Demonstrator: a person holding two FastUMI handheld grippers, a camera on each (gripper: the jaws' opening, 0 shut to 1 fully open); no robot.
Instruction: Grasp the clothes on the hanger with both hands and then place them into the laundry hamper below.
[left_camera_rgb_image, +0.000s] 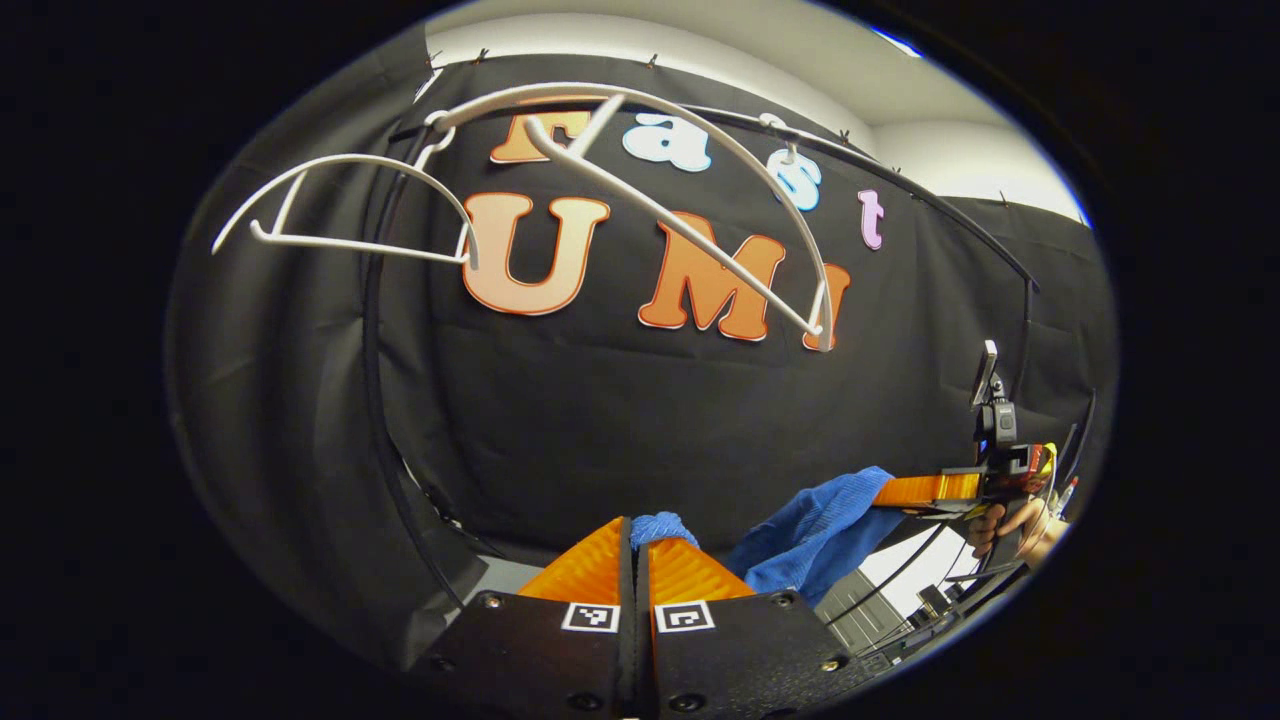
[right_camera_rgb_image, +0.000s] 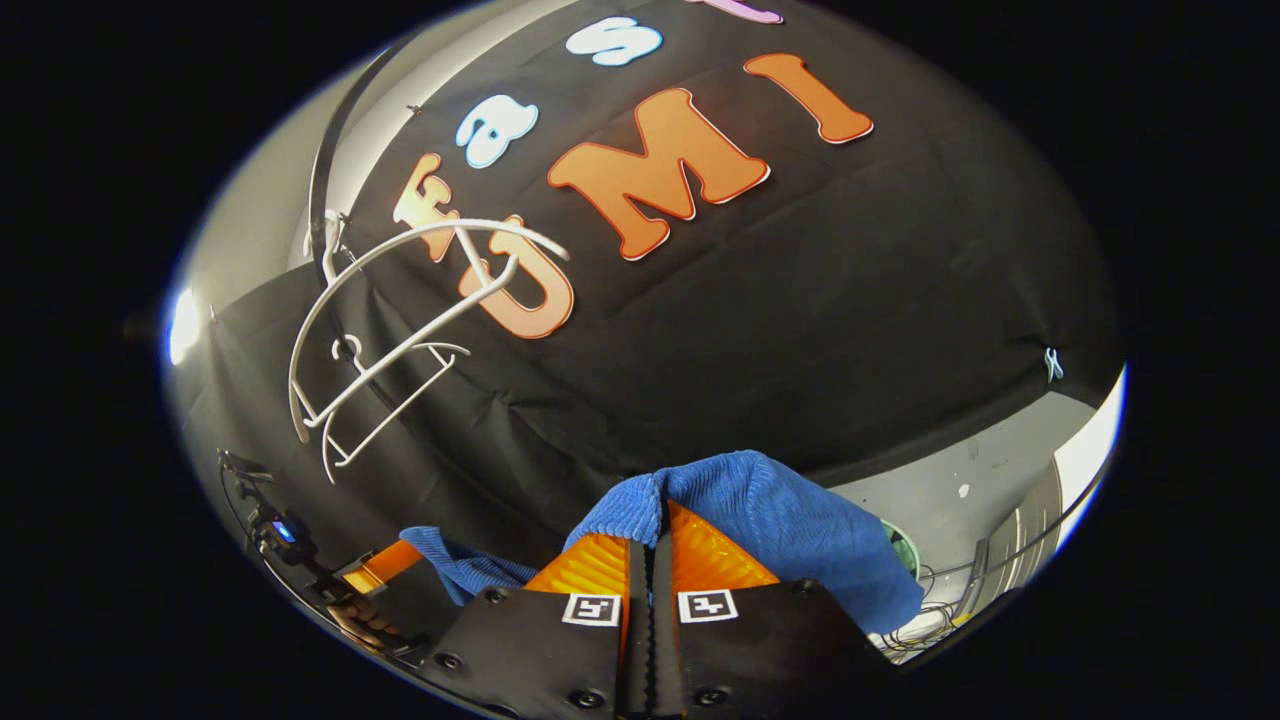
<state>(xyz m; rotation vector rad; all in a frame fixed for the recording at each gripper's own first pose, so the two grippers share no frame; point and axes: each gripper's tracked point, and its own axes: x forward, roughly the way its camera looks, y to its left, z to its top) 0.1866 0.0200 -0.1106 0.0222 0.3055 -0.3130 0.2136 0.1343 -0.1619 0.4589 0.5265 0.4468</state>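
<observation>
Left gripper view: the left claw (left_camera_rgb_image: 636, 545) sits at 6 o'clock, its two orange fingers (left_camera_rgb_image: 590, 568) drawn together on a small fold of the blue garment (left_camera_rgb_image: 815, 535), which pokes up between the tips. From that pinch the cloth reappears toward 4 o'clock as a sagging blue band that runs to the right claw (left_camera_rgb_image: 890, 492), seen farther off at 3 to 4 o'clock with a hand (left_camera_rgb_image: 1010, 525) gripping its handle; its orange fingers meet the cloth's far end, though whether they press on it cannot be told from this view. Two white hangers are bare on a dark rail along the black wall cloth: the larger hanger (left_camera_rgb_image: 700, 230) toward 12 o'clock, tilted, and the smaller hanger (left_camera_rgb_image: 350, 215) toward 10 o'clock.

Right gripper view: the right claw (right_camera_rgb_image: 650, 550) at 6 o'clock is closed narrow on the blue garment (right_camera_rgb_image: 790, 530), whose ribbed fabric bulges over and around both orange fingers (right_camera_rgb_image: 710, 555) and hangs down toward 4 o'clock. A thinner strip of the cloth leads toward 7 o'clock to the left claw (right_camera_rgb_image: 395, 562), held by a hand at the lower edge. The two white hangers (right_camera_rgb_image: 400, 340) hang overlapping at 9 to 10 o'clock, well apart from the garment. A green rim (right_camera_rgb_image: 900, 545) shows just beside the cloth's right edge, above pale floor with cables.
</observation>
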